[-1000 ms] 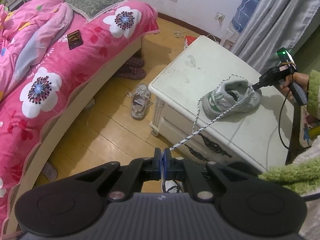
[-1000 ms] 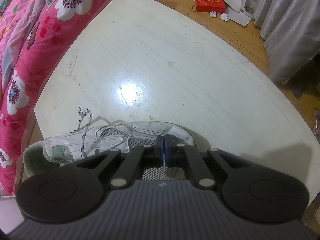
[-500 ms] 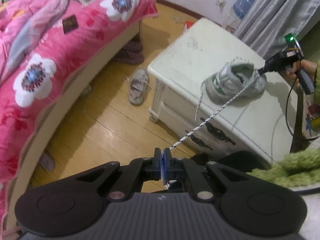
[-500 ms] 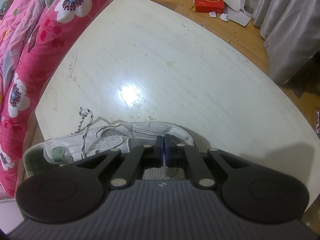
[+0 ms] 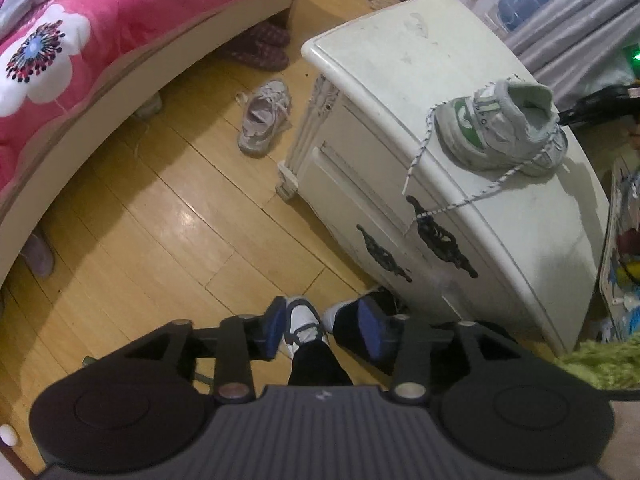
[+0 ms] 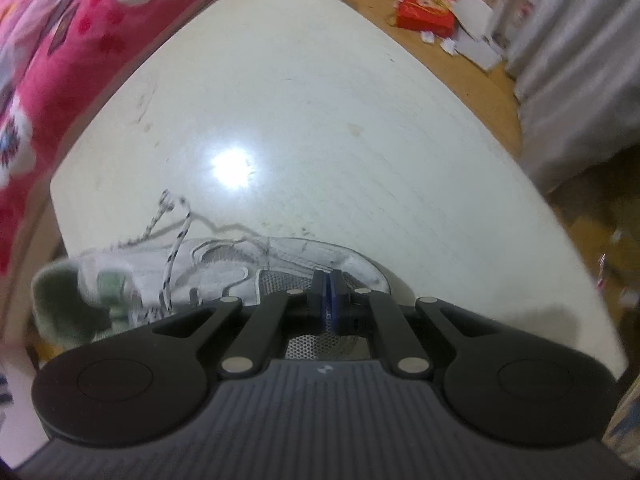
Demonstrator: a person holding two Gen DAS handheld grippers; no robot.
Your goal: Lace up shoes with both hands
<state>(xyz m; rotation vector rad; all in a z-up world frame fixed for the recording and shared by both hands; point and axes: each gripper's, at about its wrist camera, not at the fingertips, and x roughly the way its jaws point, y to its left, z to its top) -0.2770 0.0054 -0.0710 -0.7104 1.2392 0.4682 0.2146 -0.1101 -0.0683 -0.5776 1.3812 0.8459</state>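
The left tool (image 5: 322, 330) was opening, nothing between its pads; the lace (image 5: 478, 196) hung off the worktop (image 5: 532, 216) ahead. The right tool (image 6: 331, 298) pressed nearly closed over the shoe (image 6: 224, 268).

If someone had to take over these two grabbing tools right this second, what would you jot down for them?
Left gripper: jaws opening, nothing between them; it hangs over the wooden floor.
Right gripper: jaws nearly shut and just starting to part, over the toe of the white-and-green sneaker; whether it pinches anything cannot be told.
Sneaker sits on the cream cabinet.
Black-and-white speckled lace: both ends trail loose over the cabinet's front edge.
Done: lace partly threaded.
Left: pick up the ends again, finish lacing, tie.
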